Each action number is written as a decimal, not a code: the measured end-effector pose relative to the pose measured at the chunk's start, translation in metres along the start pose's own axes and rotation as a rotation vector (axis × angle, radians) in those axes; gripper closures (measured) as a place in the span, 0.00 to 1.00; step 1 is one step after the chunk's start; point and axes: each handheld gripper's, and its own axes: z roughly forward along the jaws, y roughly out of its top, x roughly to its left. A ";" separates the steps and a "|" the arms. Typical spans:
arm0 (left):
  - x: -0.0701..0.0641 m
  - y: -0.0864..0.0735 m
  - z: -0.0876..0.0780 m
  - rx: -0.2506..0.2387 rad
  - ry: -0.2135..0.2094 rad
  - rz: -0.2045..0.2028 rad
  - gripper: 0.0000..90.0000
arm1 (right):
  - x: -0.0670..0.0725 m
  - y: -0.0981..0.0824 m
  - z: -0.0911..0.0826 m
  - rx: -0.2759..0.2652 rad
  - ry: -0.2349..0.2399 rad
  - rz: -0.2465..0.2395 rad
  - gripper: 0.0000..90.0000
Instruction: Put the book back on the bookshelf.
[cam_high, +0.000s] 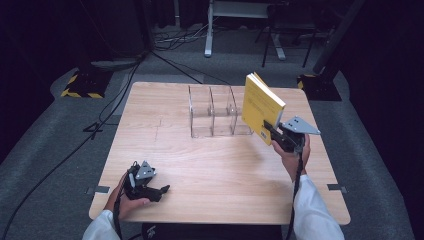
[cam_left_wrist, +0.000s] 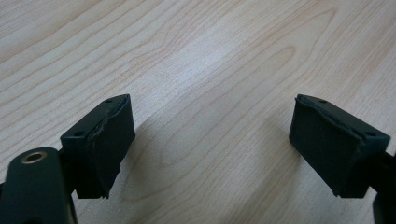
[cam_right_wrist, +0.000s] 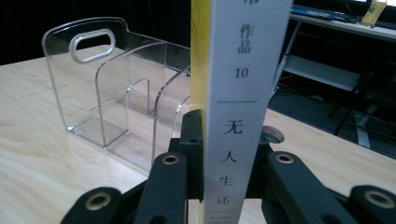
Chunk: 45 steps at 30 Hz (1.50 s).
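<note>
A yellow book (cam_high: 261, 105) with a white spine (cam_right_wrist: 238, 93) is held upright in the air, just right of a clear plastic file rack (cam_high: 216, 111). My right gripper (cam_high: 272, 131) is shut on the book's lower end, one jaw on each cover. In the right gripper view the spine faces the camera and the rack (cam_right_wrist: 116, 84) stands to its left with its slots unfilled. My left gripper (cam_high: 161, 190) rests low near the table's front left edge. Its jaws stand wide apart over bare wood (cam_left_wrist: 210, 116) with nothing between them.
The wooden table (cam_high: 200, 165) has free room across its middle and front. Beyond the far edge lie cables, stands with yellow-black bases (cam_high: 82, 85) and a desk frame (cam_high: 240, 20) on grey carpet.
</note>
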 end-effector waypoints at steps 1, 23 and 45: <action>0.000 0.000 0.000 0.000 0.002 -0.002 0.16 | 0.000 0.001 0.004 -0.004 -0.004 0.007 0.85; 0.000 0.000 0.000 -0.002 0.004 0.003 0.16 | 0.018 0.011 0.076 0.029 -0.081 0.074 0.85; 0.000 0.000 0.000 -0.002 0.011 0.009 0.17 | 0.020 -0.004 0.110 0.041 -0.115 0.127 0.85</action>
